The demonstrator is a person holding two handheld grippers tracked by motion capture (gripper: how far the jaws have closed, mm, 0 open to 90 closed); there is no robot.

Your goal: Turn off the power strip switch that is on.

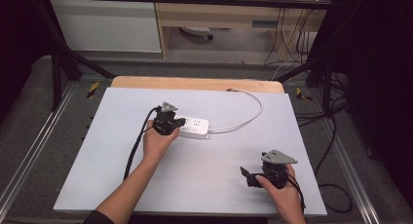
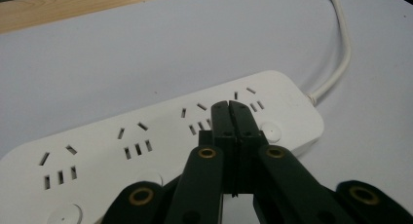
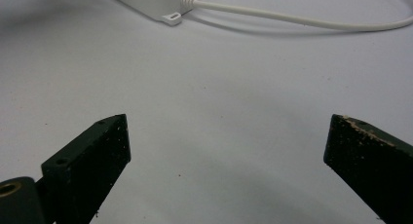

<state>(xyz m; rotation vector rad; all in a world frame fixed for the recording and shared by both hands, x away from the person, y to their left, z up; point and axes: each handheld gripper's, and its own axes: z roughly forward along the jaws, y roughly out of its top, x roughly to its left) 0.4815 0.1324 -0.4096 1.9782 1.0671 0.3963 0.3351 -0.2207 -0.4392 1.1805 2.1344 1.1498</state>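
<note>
Where it lay: While the left tongs [image 1: 181, 121] hovered over it, the white power strip [image 1: 195, 127] rested flat near the middle of the pale desk [image 1: 122, 175], its white cord [image 1: 253, 109] looping away toward the far wooden edge.
Left tongs: closed tight, tips together with nothing between them, poised above the strip's top face [image 2: 146, 136] near the socket slots and a round button [image 2: 271, 132]; whether the tips touched the plastic could not be told.
Right tongs: open wide in the right gripper view [image 3: 226, 151], bare desk between them, held well apart from the strip at the near right of the desk [image 1: 251, 177].
How it would handle: likely light, stiff and hollow; the smooth glossy shell looked slippery, so a poke with closed tips could slide the strip rather than press a button.
Where to take hold: probably across the narrow width of the body, on the long side walls, away from sockets and buttons; the small mounting tab [image 3: 172, 18] by the cord end looked too slight.
Cord: soft and springy, likely to tug the strip if dragged.
</note>
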